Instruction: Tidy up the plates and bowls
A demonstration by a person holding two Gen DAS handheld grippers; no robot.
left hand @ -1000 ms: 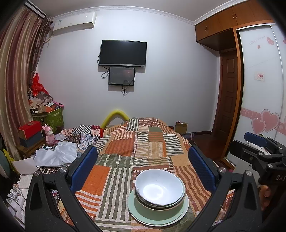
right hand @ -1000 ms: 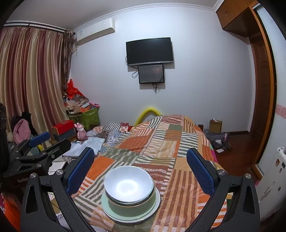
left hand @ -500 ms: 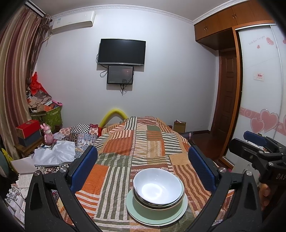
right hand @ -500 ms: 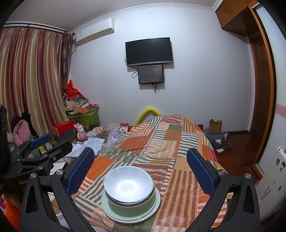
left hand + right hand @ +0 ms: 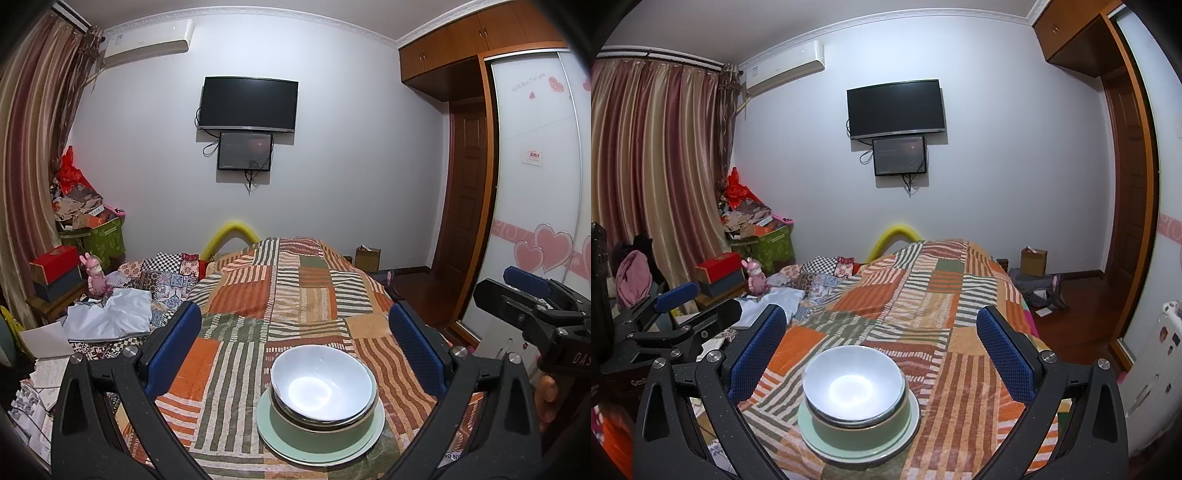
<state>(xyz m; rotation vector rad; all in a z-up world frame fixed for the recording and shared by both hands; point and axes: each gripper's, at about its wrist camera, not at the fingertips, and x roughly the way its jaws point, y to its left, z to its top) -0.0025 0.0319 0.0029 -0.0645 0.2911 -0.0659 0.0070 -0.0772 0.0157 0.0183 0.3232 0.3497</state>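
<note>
A white bowl [image 5: 320, 380] sits nested in a green bowl [image 5: 317, 432] on a pale green plate [image 5: 332, 448], stacked on the striped patchwork cloth [image 5: 280, 295]. The same stack shows in the right wrist view: white bowl [image 5: 854, 382], green bowl [image 5: 857, 434], plate [image 5: 905, 432]. My left gripper [image 5: 293, 334] is open and empty, held above and just behind the stack. My right gripper [image 5: 881, 334] is open and empty, the stack low between its blue pads. Each gripper shows at the edge of the other's view: the right one [image 5: 532, 295] and the left one [image 5: 672, 314].
The cloth-covered table [image 5: 934, 295] stretches toward the far wall with a TV [image 5: 248, 104]. Crumpled white cloth and papers [image 5: 107, 319], boxes and a pink toy [image 5: 96, 273] lie at the left. A wardrobe [image 5: 535, 184] stands at the right.
Both grippers have drifted only slightly; the left view shifted a little. The stack has not moved and both grippers stay open.
</note>
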